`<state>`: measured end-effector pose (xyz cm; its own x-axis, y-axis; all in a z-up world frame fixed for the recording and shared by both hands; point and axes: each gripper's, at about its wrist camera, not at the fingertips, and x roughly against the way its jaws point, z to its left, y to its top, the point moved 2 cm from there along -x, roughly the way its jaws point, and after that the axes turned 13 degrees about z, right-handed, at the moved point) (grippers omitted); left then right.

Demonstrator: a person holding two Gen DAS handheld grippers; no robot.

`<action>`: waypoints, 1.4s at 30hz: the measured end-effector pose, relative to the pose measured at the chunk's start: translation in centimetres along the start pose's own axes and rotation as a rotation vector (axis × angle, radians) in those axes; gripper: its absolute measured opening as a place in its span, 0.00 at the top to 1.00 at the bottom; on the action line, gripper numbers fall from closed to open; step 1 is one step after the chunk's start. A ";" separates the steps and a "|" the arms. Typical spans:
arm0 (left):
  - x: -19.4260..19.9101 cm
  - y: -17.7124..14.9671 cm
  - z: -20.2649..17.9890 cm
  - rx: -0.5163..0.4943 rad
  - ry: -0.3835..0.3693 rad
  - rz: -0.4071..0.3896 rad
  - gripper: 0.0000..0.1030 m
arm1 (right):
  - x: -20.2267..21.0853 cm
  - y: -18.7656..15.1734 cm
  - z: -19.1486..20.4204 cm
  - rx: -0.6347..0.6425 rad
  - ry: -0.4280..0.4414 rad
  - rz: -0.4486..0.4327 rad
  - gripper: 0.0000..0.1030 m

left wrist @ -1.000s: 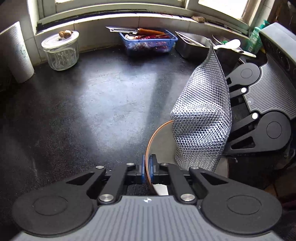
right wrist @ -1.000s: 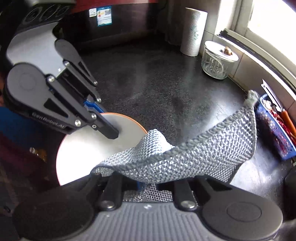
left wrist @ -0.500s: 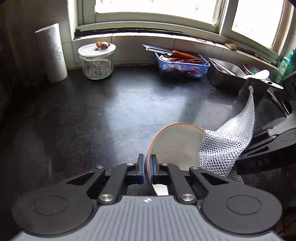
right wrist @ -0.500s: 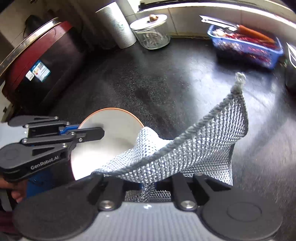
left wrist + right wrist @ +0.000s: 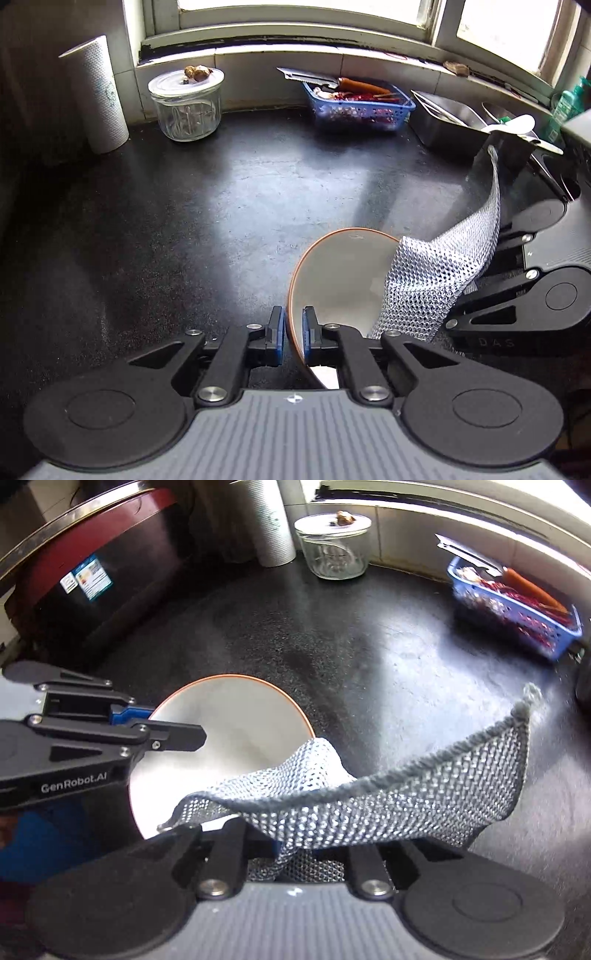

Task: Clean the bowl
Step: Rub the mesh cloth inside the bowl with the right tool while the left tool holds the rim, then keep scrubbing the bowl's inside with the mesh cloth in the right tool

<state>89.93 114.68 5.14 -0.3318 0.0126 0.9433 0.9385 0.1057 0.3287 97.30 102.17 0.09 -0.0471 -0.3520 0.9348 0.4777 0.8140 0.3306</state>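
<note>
**A:** So, starting with the biggest thing, what filled the scene?

**B:** A dark, speckled countertop (image 5: 184, 221) under a window, lit in patches. Well back against the tiled wall stood a roll of paper towel (image 5: 98, 96), a lidded glass jar (image 5: 186, 107) and a blue basket (image 5: 360, 107) of red items, with a metal tray (image 5: 443, 122) to its right.

**A:** And the bowl?

**B:** The bowl (image 5: 340, 277), pale inside with an orange-brown rim, sat near the front of the counter, tipped up on its side.

**A:** How did the left gripper stand?

**B:** The left gripper (image 5: 293, 332) was nearly closed, its blue pads (image 5: 277, 332) pinching the bowl's near rim, one pad outside the wall and one inside. It pointed steeply down toward the counter.

**A:** And the right?

**B:** The right gripper (image 5: 306, 853) was closed to a narrow gap on a silver mesh cloth (image 5: 388, 801), clamped between its fingers. It also angled steeply down, coming in from the bowl's right side.

**A:** Where did the cloth lie?

**B:** One folded corner draped over the bowl's rim into its inside. The other end, edged in grey stitching, stuck up and away to the right, clear of the counter.
</note>
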 end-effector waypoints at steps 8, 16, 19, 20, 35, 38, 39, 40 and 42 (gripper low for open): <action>-0.7 1.1 0.5 -0.078 -0.048 0.071 0.92 | 0.0 0.1 2.2 0.338 -0.150 0.003 0.85; -0.1 0.2 0.5 -0.034 -0.052 -0.035 0.96 | 0.1 0.8 -0.4 0.146 -0.026 0.015 0.89; 0.0 0.2 0.3 0.019 -0.037 -0.063 0.96 | 0.2 0.7 -1.4 0.025 0.023 0.020 0.89; 0.1 0.2 0.3 0.041 -0.026 -0.076 0.96 | 0.3 0.6 -1.7 -0.016 0.038 0.022 0.89; 0.7 -0.2 -0.1 0.128 0.042 -0.114 0.95 | -0.6 -2.0 -3.1 -0.452 0.242 -0.014 0.84; 0.5 0.1 0.3 0.116 0.013 -0.068 0.95 | -0.3 -0.8 -2.0 -0.268 0.132 0.003 0.85; 0.3 0.2 0.3 0.103 0.015 -0.052 0.95 | -0.4 -0.5 -1.7 -0.221 0.111 0.008 0.86; 0.2 0.2 0.4 0.091 0.010 -0.040 0.95 | -0.4 -0.2 -1.5 -0.174 0.089 0.012 0.87; -0.1 0.2 0.6 0.061 -0.008 0.001 0.94 | -0.2 0.3 -0.7 -0.058 0.041 0.021 0.87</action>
<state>90.11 115.29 5.10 -0.3315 0.0205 0.9432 0.9315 0.1659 0.3237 98.05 102.19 -0.13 -0.0016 -0.3549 0.9349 0.5282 0.7935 0.3021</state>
